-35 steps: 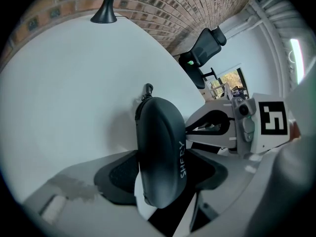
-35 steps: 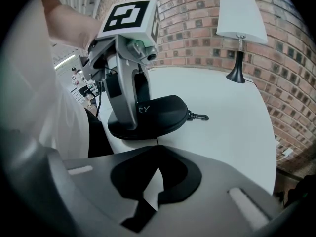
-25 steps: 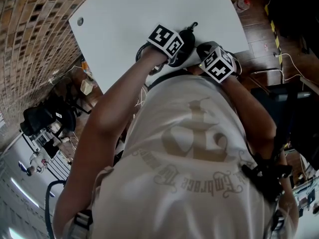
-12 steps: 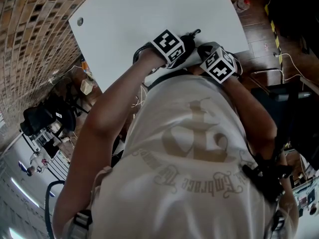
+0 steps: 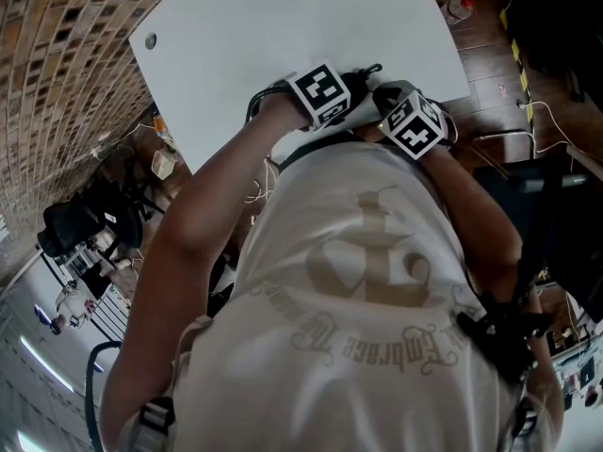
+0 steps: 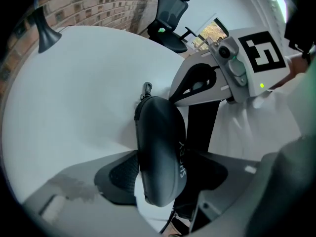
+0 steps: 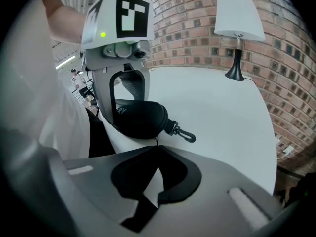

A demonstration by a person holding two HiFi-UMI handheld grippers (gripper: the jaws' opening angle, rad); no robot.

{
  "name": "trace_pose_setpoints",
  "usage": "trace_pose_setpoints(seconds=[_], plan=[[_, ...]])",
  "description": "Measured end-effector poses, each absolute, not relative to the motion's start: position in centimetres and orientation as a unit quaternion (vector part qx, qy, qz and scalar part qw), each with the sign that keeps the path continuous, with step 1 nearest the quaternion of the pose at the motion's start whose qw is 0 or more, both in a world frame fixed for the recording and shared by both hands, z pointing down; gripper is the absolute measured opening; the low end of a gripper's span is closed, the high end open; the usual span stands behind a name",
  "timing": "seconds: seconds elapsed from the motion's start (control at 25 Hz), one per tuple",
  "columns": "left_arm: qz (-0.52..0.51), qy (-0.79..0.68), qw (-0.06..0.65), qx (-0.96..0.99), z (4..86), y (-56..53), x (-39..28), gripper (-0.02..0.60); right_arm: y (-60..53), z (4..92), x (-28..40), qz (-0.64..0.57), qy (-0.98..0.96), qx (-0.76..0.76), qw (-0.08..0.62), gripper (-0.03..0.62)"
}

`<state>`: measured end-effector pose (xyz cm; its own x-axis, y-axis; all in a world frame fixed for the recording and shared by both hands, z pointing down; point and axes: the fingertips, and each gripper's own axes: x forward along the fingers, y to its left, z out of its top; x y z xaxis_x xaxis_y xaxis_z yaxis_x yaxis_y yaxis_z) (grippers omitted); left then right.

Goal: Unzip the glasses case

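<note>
Right gripper view shows the right tool [image 7: 157, 153] with its tips pressed together on what looks like the zipper pull [image 7: 156, 141], a thin tab at the near edge of the glasses case [image 7: 140, 116]. Left gripper view shows the left tool [image 6: 163, 179] clamped across the black case, one jaw on each side of it. A metal clip [image 7: 184, 132] sticks out from the end of the case over the open counter [image 7: 212, 107]. The case sits at the near edge of the white counter, close in front of the person. A lamp [image 7: 238, 28] stands well apart at the far side, by the brick wall.

The step in hand appears to be the start of the unzip, with the pull gripped. How far the zipper has run cannot be made out. To do it well, the left tool should hold the case firm so it cannot roll. The right tool should draw the pull along the seam, following the curve round the end rather than tugging straight out. A thin tab can slip from the tips, so the pinch wants to be deep and the draw steady. Squeezing the case too hard may bind the zipper.
</note>
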<state>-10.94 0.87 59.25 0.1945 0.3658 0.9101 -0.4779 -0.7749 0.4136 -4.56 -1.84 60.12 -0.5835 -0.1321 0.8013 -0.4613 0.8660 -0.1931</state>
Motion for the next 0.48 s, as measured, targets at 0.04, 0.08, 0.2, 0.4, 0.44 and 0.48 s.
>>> trace_pose_setpoints(seconds=[0.04, 0.08, 0.2, 0.4, 0.44, 0.48], plan=[[0.636, -0.037, 0.329, 0.697, 59.2, 0.9, -11.0, 0.316, -1.8, 60.1, -4.6, 0.194, -0.869, 0.170, 0.423, 0.006], [0.639, -0.034, 0.324, 0.697, 59.2, 1.0, -11.0, 0.316, -1.9, 60.1, -4.6, 0.193, -0.869, 0.171, 0.423, 0.006], [0.653, -0.016, 0.302, 0.694, 59.3, 1.5, -11.2, 0.314, -2.0, 60.0, -4.5, 0.193, -0.868, 0.175, 0.422, 0.006], [0.708, -0.007, 0.258, 0.657, 59.0, 1.5, -13.6, 0.316, -2.0, 59.9, -4.7, 0.191, -0.869, 0.172, 0.424, 0.006], [0.714, -0.003, 0.252, 0.653, 59.0, 1.5, -13.9, 0.315, -1.9, 59.9, -4.8, 0.190, -0.869, 0.171, 0.424, 0.006], [0.717, 0.001, 0.246, 0.652, 59.0, 1.5, -13.9, 0.316, -1.9, 59.9, -4.8, 0.188, -0.869, 0.170, 0.425, 0.006]])
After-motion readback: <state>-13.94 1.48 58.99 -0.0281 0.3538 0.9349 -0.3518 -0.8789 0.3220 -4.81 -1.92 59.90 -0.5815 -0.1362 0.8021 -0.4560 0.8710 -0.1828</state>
